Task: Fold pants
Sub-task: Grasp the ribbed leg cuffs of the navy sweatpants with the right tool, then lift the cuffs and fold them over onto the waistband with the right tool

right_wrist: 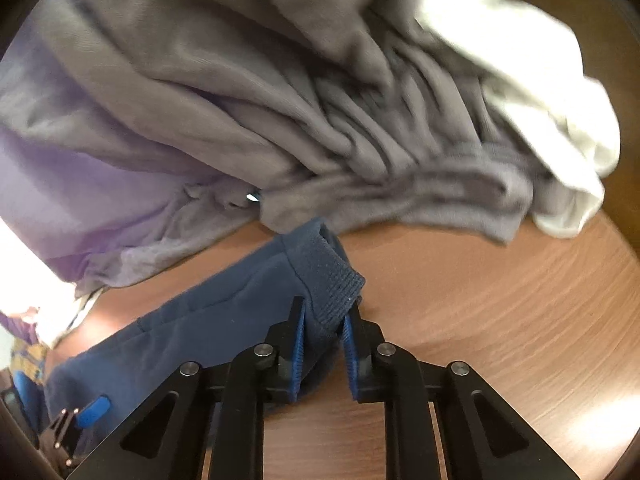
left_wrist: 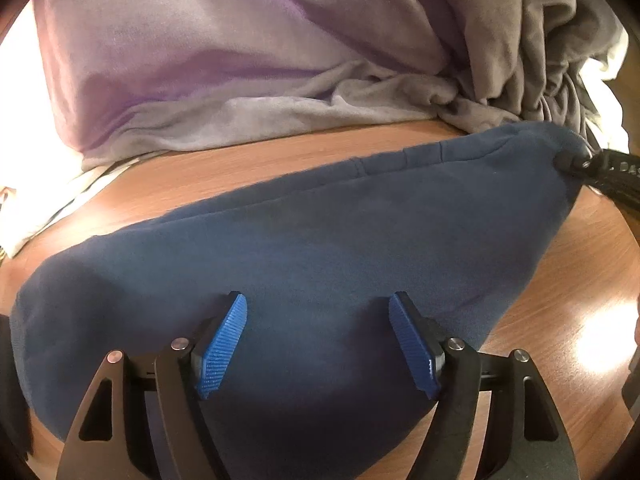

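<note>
Navy blue pants (left_wrist: 320, 248) lie folded across a wooden table (left_wrist: 224, 168). My left gripper (left_wrist: 318, 312) is open, its blue pads spread wide just above the middle of the pants. My right gripper (right_wrist: 325, 320) is shut on the ribbed cuff end of the pants (right_wrist: 328, 280), at their right end. In the left wrist view the right gripper (left_wrist: 576, 162) shows at the far right corner of the pants. In the right wrist view the left gripper's blue pad (right_wrist: 92, 412) shows at the lower left, over the pants (right_wrist: 180, 328).
A pile of other clothes lies behind the pants: a lilac garment (left_wrist: 192, 48), grey garments (right_wrist: 320, 100) and a white one (right_wrist: 552, 120). Bare table (right_wrist: 500, 300) lies to the right of the cuff.
</note>
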Tool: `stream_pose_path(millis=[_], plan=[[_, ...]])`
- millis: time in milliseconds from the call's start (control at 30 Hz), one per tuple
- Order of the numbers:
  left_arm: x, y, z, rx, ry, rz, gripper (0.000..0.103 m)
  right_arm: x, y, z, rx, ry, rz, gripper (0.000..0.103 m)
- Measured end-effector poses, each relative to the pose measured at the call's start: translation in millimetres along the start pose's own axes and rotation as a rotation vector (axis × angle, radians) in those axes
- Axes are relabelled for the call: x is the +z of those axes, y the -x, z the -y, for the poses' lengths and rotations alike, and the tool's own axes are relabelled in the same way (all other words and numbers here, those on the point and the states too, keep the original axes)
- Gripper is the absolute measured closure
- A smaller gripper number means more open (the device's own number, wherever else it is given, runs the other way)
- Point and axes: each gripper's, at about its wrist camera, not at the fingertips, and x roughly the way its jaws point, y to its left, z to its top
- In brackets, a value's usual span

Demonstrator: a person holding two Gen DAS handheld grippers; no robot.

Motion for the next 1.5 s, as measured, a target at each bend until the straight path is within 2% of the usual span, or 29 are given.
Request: stream_pose_path(millis=[200,400,533,633,867,1200,1233,1333,1433,1500], plan=[[4,32,-34,0.043,0.078,0.079,0.03,13,44,-48,0.013,0.195,0.112,0.085],[-5,54,-83,0.118,0.136,0.074,0.03,8,79,-108,0.05,0.388,0.179,0.085],[-17,61,-116,0.193,0.162,0.054,0.03,-8,90,-151,0.056,0.53,0.212,0.085],[-29,61,-135,0.218,0.196,0.032,0.03,-24,91,-176,0.058,0.631,0.219,0.085],[-46,55,-151,0.153,0.237,0.004,0.03,-63,76,-225,0.105,0.839,0.177,0.085],[-51,50,-150,0.142,0.197,0.008,0.029,-128,53,-270,0.207,1.076,0.069,0.084],[-51,50,-150,0.14,0.193,0.009,0.029,-134,51,-272,0.213,1.092,0.057,0.08],[-50,56,-152,0.125,0.199,0.011,0.029,-144,62,-276,0.258,1.103,0.066,0.058],[-48,74,-151,0.098,0.206,0.066,0.029,-142,79,-277,0.253,1.097,0.126,0.057],[-43,87,-147,0.056,0.169,0.12,0.029,-131,86,-270,0.243,1.035,0.128,0.057]])
